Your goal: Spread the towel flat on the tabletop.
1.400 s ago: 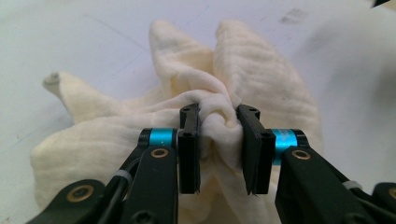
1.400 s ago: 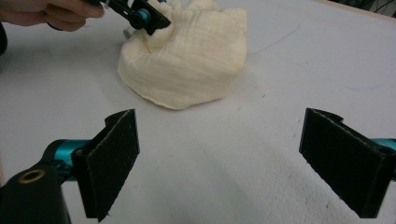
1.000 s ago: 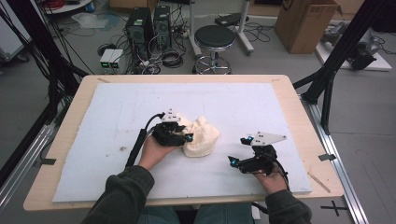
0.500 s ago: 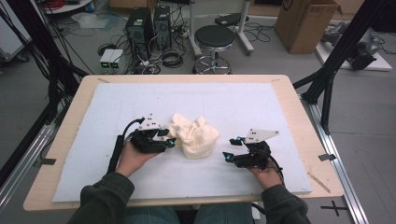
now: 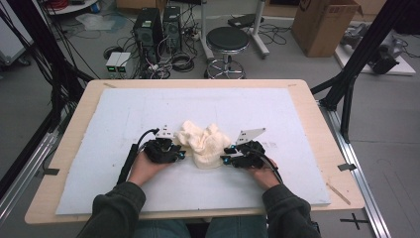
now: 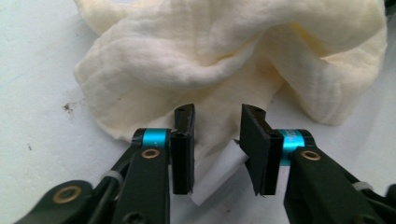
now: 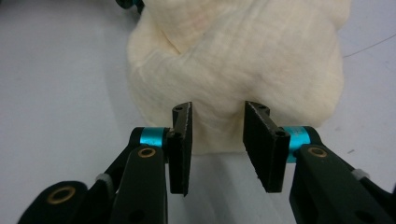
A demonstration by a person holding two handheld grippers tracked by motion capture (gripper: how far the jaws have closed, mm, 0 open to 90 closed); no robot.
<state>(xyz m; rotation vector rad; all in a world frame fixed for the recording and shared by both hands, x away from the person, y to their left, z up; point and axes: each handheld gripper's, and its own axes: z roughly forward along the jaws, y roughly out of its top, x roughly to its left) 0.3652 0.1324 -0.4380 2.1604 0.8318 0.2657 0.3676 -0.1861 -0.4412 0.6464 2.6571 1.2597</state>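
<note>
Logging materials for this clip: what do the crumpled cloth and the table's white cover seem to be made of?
The cloth looks like soft, matte cream cotton gauze: a fine crinkled weave shows, and it bunches in loose folds. The white cover looks like a smooth, matte sheet, perhaps foam board or plastic; it lies flat with small dark specks. Which one is unclear.

A round stool [image 5: 226,40] and cardboard box [image 5: 324,25] beyond the table [image 5: 307,99]

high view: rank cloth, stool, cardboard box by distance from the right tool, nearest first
1. Cloth: right beside the right tool, on its left.
2. Stool: on the floor past the table's far edge.
3. Cardboard box: farthest, on the floor at far right.
</note>
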